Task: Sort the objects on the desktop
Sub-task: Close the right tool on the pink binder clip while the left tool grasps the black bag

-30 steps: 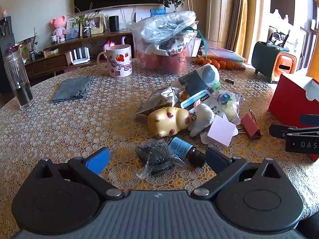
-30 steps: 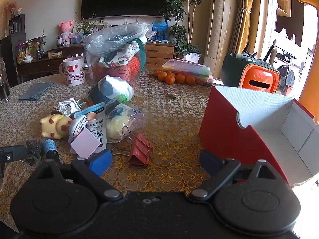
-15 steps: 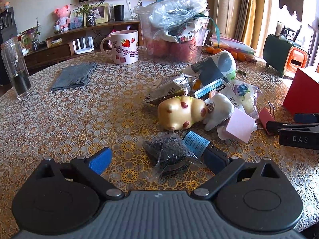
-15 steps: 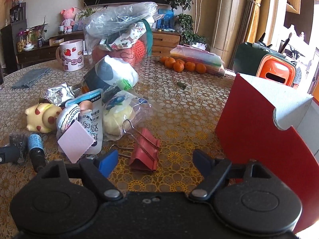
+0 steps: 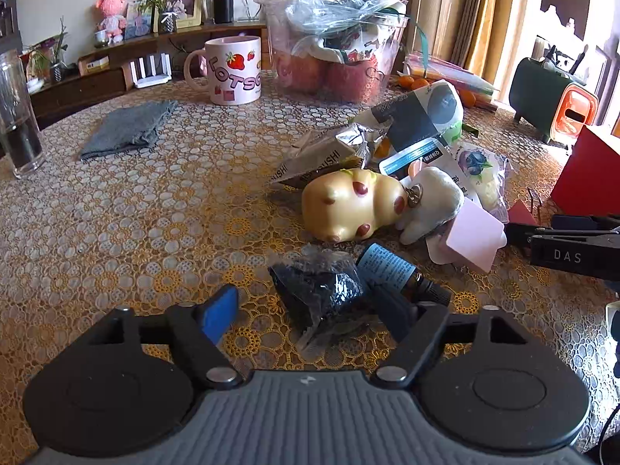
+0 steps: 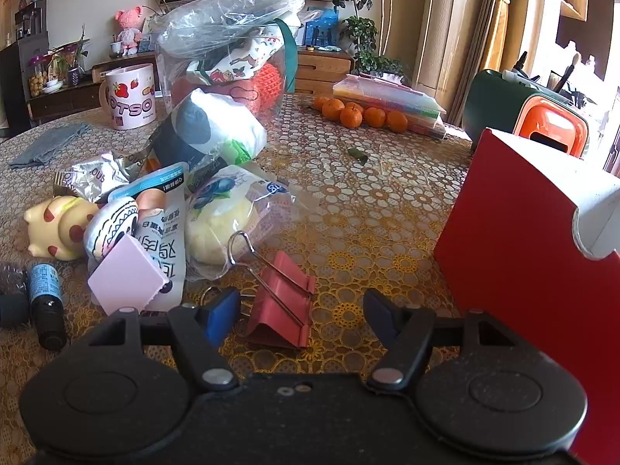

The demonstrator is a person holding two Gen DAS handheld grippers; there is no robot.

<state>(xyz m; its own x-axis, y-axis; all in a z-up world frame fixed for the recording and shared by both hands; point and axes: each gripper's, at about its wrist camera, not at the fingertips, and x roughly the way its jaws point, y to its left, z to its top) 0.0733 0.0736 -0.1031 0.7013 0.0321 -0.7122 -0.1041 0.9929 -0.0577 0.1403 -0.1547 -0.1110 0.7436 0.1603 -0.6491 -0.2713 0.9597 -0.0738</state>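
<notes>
Both grippers have closed in: the left gripper (image 5: 310,310), jaws apart, now straddles the black packet (image 5: 319,290), and the right gripper (image 6: 302,310) (also spread) the red binder clip (image 6: 281,302). The red box (image 6: 542,248) is cut off at the frame edge.

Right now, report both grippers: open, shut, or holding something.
Left gripper: open, holding nothing; the black packet sits between its fingers.
Right gripper: open, holding nothing; the red binder clip lies between its fingers.
</notes>
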